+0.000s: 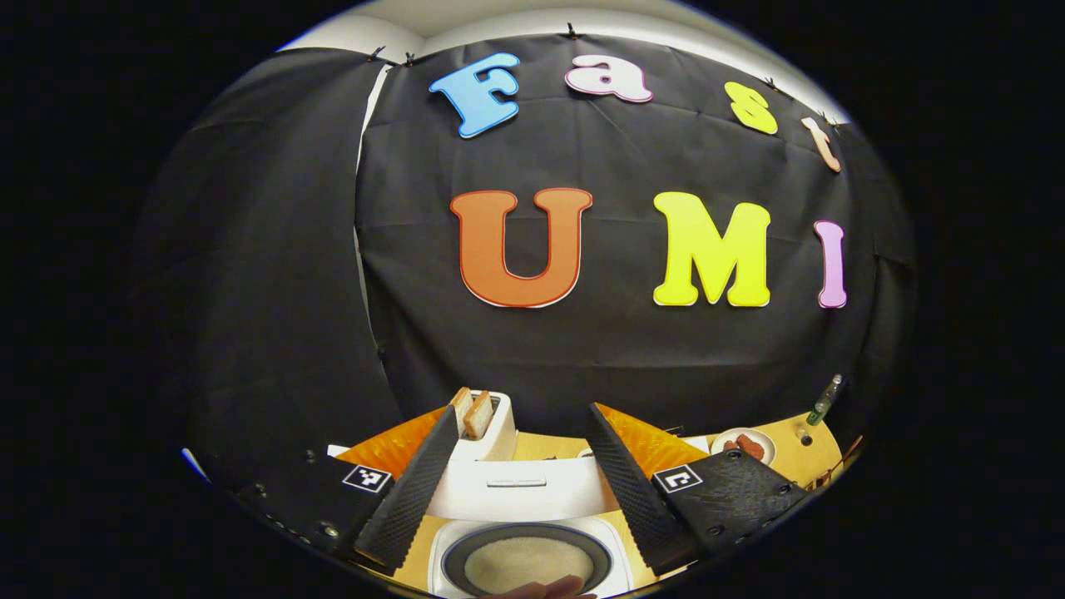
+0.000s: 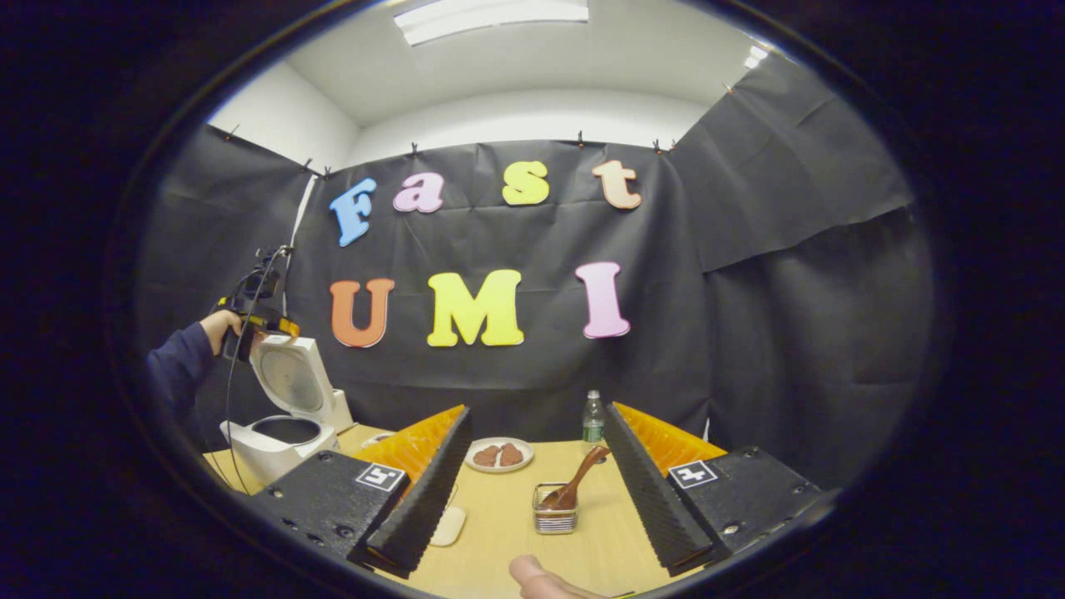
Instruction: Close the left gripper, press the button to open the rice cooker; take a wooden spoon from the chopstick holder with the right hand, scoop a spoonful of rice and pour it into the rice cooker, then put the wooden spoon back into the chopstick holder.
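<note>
Both ribbed-fingered grippers, left gripper (image 1: 520,487) and right gripper (image 2: 537,487), are spread, grasping nothing; round-bowled white rice cooker (image 2: 279,433) lid raised; wooden spoon (image 2: 574,487) in wire chopstick holder (image 2: 555,516).

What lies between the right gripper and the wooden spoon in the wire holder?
Bare tabletop only, in the right gripper view: the open right gripper faces the wooden spoon directly.

Toward the lower middle of the left gripper view, behind the wooden tabletop (image 1: 790,453), a white toaster (image 1: 492,434) holding two browned slices of bread (image 1: 472,412); at lower right, a small white plate of reddish-brown pieces (image 1: 746,445) and, near the right edge, a clear plastic bottle with a green label (image 1: 824,401). In the lower middle of the right gripper view, that plate (image 2: 498,454) on the table, the bottle (image 2: 591,418) upright just to its right, and a small pale flat dish (image 2: 446,526) lower left of the plate.
</note>
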Demonstrator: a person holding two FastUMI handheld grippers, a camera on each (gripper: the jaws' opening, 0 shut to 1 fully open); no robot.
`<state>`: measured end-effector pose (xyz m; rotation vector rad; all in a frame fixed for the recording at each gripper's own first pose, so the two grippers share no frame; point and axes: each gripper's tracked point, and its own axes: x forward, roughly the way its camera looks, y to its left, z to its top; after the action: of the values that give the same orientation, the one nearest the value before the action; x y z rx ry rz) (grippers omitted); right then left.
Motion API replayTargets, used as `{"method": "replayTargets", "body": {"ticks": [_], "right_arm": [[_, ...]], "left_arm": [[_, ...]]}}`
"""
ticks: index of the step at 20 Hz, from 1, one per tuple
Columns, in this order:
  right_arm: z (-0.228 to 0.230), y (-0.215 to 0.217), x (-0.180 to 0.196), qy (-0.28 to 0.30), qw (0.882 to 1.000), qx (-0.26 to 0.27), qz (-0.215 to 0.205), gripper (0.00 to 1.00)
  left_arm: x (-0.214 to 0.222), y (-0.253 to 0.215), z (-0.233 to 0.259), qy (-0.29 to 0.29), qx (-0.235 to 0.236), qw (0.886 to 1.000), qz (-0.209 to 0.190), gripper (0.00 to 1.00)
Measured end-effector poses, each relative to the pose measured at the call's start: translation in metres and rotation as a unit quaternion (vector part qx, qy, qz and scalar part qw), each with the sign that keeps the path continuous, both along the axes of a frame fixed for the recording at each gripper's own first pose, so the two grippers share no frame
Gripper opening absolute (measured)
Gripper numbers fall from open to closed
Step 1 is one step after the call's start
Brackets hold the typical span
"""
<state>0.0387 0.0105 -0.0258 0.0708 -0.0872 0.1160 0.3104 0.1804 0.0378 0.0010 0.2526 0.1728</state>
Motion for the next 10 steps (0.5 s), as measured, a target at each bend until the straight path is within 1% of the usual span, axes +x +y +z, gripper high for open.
{"method": "replayTargets", "body": {"ticks": [5,6,8,9,10], "right_arm": [[0.002,0.008,-0.013,-0.007,1.000,0.001,0.009,0.99],[0.000,0.009,-0.015,-0.008,1.000,0.001,0.010,0.99],[-0.003,0.010,-0.017,-0.007,1.000,0.003,0.006,0.99],[-0.006,0.011,-0.018,-0.003,1.000,0.001,0.006,0.99],[-0.010,0.014,-0.019,0.001,1.000,-0.001,0.009,0.99]], "left_arm": [[-0.033,-0.010,-0.022,0.031,-0.010,0.999,-0.007,0.98],[-0.039,-0.011,-0.025,0.032,-0.012,0.999,-0.013,0.98],[-0.053,-0.011,-0.039,0.038,-0.021,0.999,-0.015,0.98],[-0.059,-0.012,-0.050,0.049,-0.024,0.998,-0.018,0.99],[-0.064,-0.015,-0.061,0.060,-0.031,0.997,-0.023,0.98]]}}
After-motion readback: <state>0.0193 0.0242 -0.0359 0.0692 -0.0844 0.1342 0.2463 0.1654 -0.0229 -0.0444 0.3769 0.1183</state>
